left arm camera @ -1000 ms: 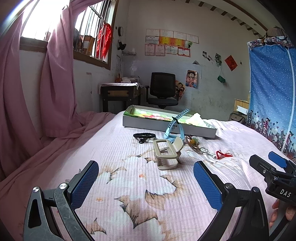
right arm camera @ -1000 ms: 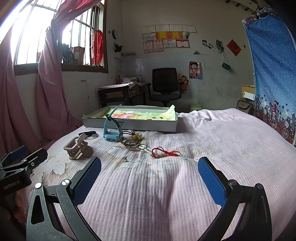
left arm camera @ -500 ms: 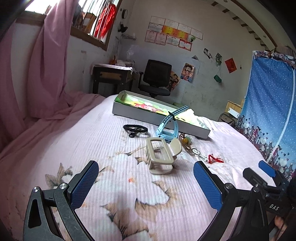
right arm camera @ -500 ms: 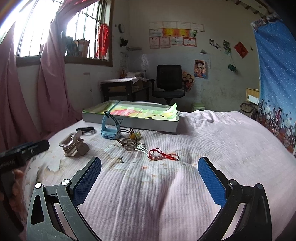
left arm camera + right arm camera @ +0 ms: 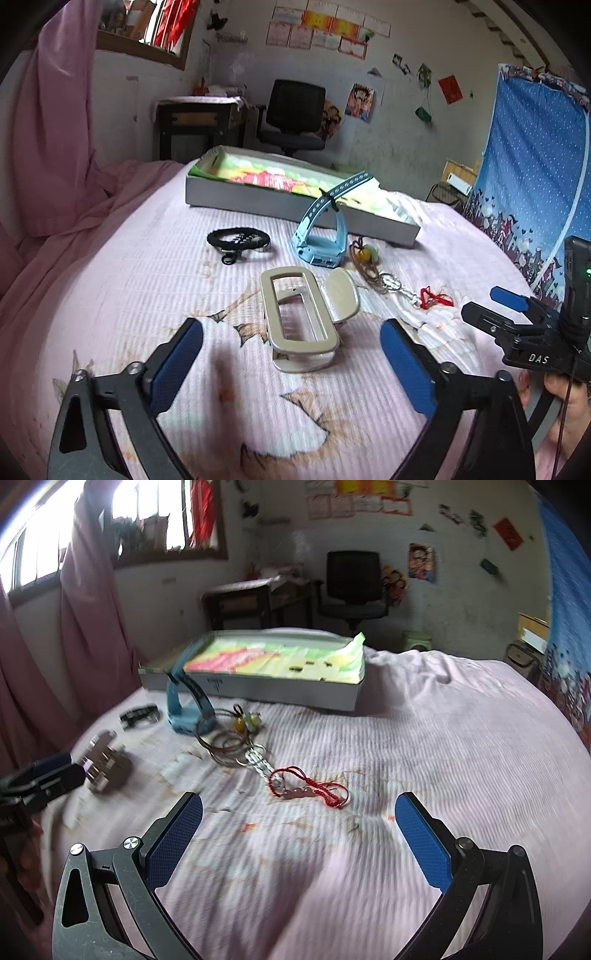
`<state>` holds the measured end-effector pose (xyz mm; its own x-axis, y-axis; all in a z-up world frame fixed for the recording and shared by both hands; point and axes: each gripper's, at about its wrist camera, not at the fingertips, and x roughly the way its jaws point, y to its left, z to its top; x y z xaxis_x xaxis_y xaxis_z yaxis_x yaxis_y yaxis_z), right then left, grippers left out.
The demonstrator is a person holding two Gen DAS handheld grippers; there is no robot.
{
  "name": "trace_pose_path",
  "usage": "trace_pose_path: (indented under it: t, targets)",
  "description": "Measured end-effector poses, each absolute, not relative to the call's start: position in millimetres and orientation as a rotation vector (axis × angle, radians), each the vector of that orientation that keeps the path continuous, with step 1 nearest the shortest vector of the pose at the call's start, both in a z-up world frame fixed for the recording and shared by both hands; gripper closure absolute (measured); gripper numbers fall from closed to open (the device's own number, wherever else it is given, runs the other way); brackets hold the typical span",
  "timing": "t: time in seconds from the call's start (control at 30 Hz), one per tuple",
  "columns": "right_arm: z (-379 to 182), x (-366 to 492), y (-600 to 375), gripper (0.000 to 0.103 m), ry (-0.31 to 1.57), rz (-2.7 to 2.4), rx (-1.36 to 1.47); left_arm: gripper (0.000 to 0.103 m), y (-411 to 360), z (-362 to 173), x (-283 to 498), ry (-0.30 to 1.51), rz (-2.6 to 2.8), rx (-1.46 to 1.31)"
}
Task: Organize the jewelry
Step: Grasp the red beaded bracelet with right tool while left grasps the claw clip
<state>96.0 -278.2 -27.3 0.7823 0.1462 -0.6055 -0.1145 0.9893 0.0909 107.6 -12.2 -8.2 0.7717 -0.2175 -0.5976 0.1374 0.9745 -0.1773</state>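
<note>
Bedspread [image 5: 129,295] scattered with jewelry: our left gripper [image 5: 291,350], jaws just narrowing yet empty, nears the hair claw [image 5: 299,317] at twelve o'clock; next, grip it.

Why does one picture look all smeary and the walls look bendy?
Right wrist view: the camera is moving, so the bedspread, the red string bracelet and the beige hair clip smear, and the window glares white. Left wrist view: sharper. Both lenses are fisheye, so straight edges curve.
</note>
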Motion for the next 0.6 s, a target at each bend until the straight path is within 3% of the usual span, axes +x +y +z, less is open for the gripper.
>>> trace_pose_path:
  t: [0.2, 0.27, 0.6]
  targets:
    - [-42.0, 118.9, -284.2, 0.009, 0.726, 0.179, 0.076, 0.032, -13.1, -16.3, 117.5, 0.679, -0.195, -0.137]
    - [-48.2, 124.1, -284.8, 0.017, 0.75, 0.19, 0.097, 0.036, -14.6, -18.2, 116.2, 0.665, -0.199, -0.131]
    - [-59.7, 145.3, -276.4, 0.035, 0.802, 0.203, 0.099, 0.054, -13.4, -21.0, 114.3, 0.649, -0.22, -0.148]
